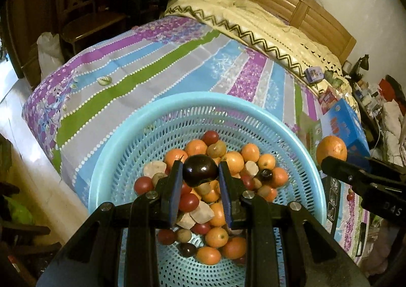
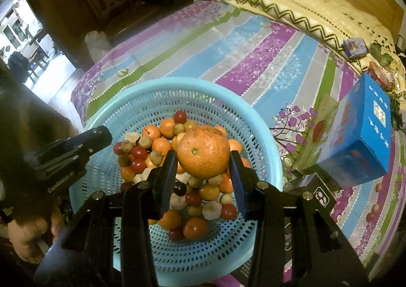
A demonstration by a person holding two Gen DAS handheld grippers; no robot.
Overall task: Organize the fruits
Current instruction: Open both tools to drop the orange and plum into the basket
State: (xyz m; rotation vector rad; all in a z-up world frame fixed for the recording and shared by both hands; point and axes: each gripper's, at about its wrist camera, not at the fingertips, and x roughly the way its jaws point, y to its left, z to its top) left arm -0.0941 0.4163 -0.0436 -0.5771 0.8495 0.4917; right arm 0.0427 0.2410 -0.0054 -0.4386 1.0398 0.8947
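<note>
Meanwhile, above a bed: two fruits held over a blue basket (image 1: pixel 106 172).

Left claw (image 1: pixel 200 171) clamped narrow on a dark plum (image 1: pixel 200 171); right claw (image 2: pixel 203 157) spread wider around a large orange (image 2: pixel 203 152), pads at its sides. Both poised above the basket's heap of small mixed fruit (image 2: pixel 187 195) on the striped bedsheet (image 1: pixel 152 63). Plum likely smooth, slippery, easily bruised; best pinched gently across the middle. Orange probably heavier, firm, its pebbled rind offering grip at the widest girth.

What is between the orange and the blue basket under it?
Nothing visible. The right tongs hold the orange right over the basket, with only the fruit pile lying beneath it.
</note>
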